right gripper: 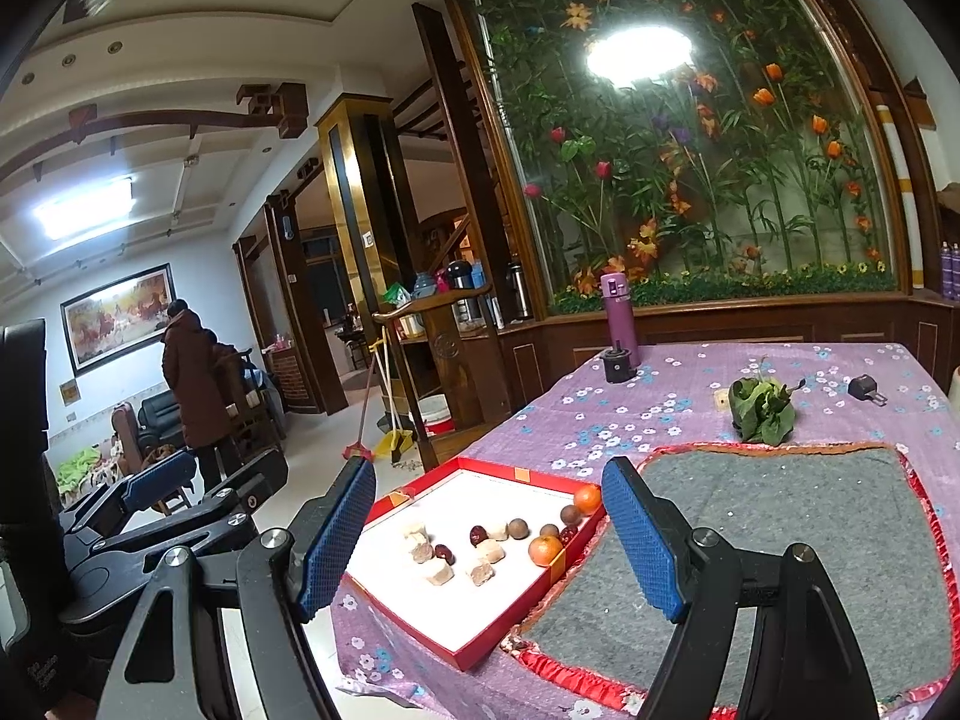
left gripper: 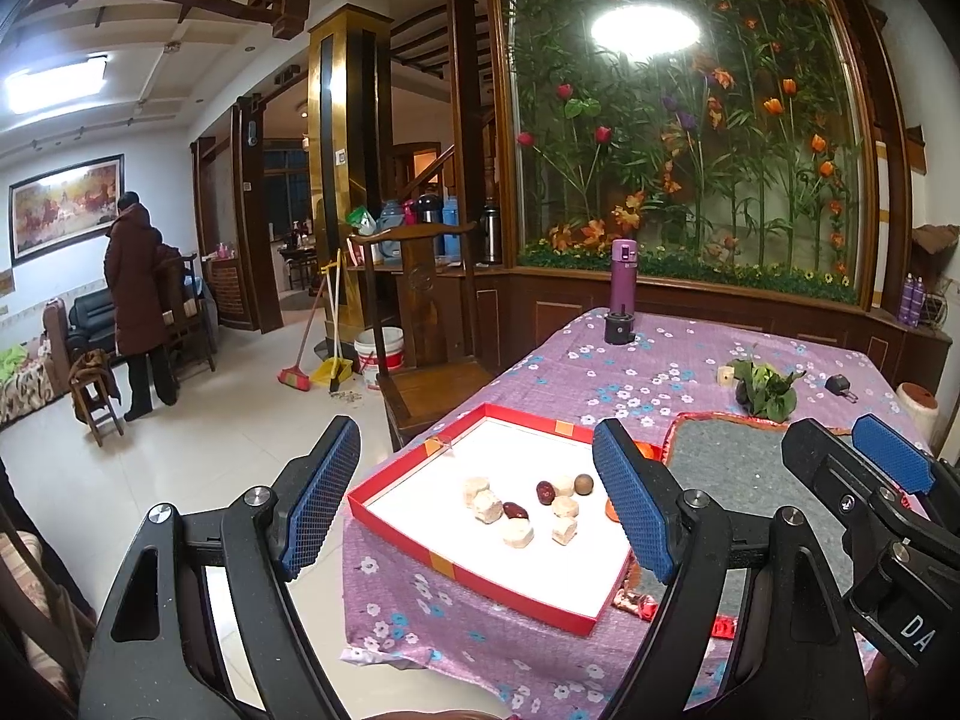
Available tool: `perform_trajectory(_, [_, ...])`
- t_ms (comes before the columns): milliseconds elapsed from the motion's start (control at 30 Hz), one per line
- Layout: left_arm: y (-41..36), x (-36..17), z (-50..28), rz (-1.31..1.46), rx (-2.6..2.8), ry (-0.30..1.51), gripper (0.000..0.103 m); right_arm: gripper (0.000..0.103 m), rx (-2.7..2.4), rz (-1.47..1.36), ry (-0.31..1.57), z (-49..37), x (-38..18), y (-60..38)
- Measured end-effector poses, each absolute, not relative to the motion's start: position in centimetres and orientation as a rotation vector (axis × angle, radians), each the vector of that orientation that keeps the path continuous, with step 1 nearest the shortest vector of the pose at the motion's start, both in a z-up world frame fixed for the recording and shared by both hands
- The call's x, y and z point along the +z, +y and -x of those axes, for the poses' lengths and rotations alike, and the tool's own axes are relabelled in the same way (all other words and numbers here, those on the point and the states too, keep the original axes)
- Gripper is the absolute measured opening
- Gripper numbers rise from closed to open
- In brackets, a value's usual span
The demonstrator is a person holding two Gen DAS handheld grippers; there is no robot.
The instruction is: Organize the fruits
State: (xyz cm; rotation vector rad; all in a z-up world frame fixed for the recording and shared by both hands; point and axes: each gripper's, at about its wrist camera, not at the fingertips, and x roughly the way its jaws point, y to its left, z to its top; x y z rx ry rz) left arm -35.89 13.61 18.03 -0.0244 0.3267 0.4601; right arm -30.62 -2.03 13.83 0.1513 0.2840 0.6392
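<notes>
You're hovering both tools at the near edge of the table point(right gripper: 690, 414), nothing in either one. Your left gripper point(left gripper: 480, 504) is sitting with its jaws wide apart and empty, and your right gripper point(right gripper: 492, 534) is gaping the same way, just air between the blue pads point(right gripper: 639, 537).

The fruit is all lying in the red tray point(right gripper: 420, 624) with the white floor, right in front of you. Two oranges point(right gripper: 545, 550) are sitting along the tray's 3 o'clock wall, one nearer you, one at the far corner. A couple of round brown fruits point(right gripper: 518, 528) are resting toward 1 o'clock, dark red dates point(right gripper: 477, 534) are scattered mid-tray, and pale chunky pieces point(right gripper: 437, 571) are spreading from the middle toward 9 o'clock.

At 3 o'clock of the tray a grey mat point(right gripper: 780, 540) with red trim is lying just beside it. The table is wearing a purple flowered cloth, with a leafy bunch point(right gripper: 763, 408) at 1 o'clock and a purple bottle point(right gripper: 618, 312) at 12. Behind that, a big glass panel of fake flowers point(right gripper: 690, 150) is glowing, and a person in a dark coat point(right gripper: 192, 384) is standing way off at 10 o'clock.
</notes>
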Motion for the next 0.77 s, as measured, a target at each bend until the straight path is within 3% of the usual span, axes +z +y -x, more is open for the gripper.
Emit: perform_trajectory(767, [13.63, 17.66, 35.84, 0.028, 0.470, 0.322, 0.081, 0.076, 0.645, -0.137, 0.293, 30.68, 13.11, -1.13])
